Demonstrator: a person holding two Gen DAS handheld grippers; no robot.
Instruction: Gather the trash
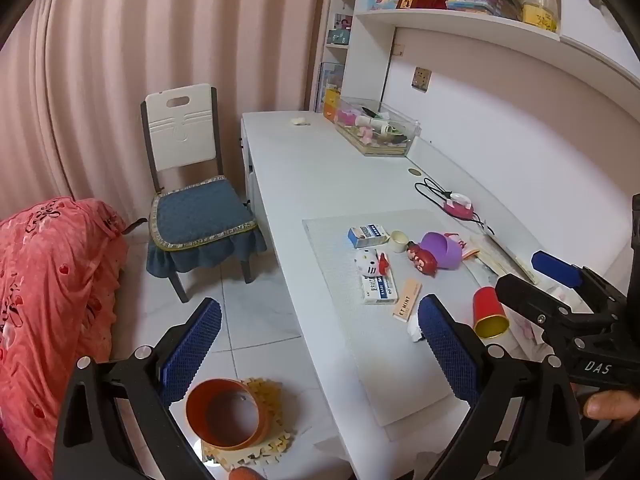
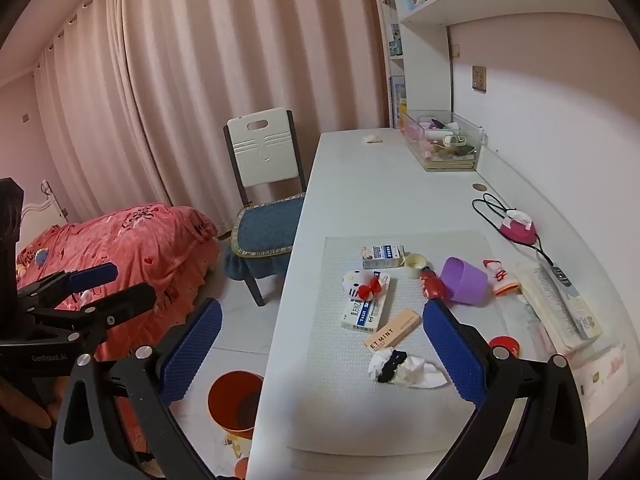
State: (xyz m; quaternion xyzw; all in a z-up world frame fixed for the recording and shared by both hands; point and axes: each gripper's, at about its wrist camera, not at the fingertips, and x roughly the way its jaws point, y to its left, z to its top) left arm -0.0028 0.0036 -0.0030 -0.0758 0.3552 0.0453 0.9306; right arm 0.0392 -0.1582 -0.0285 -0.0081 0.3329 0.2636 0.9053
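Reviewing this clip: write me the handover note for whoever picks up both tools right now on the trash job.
Left tool: open, empty, above the desk's near edge.
Right tool: open, empty, over the mat.
Trash: crumpled tissue lies on the mat near the ET MINT box; a red paper cup lies tipped over beside it.
Orange bin stands on the floor by the desk.
Done: nothing visibly collected.
Left: pick up the tissue and cup, drop them in the bin.

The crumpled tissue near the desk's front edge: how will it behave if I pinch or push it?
The crumpled tissue looks soft and light, so it should squash between the fingers rather than resist. A push would probably slide it across the mat, not roll it. A dark piece lies on it and might drop off when lifted.
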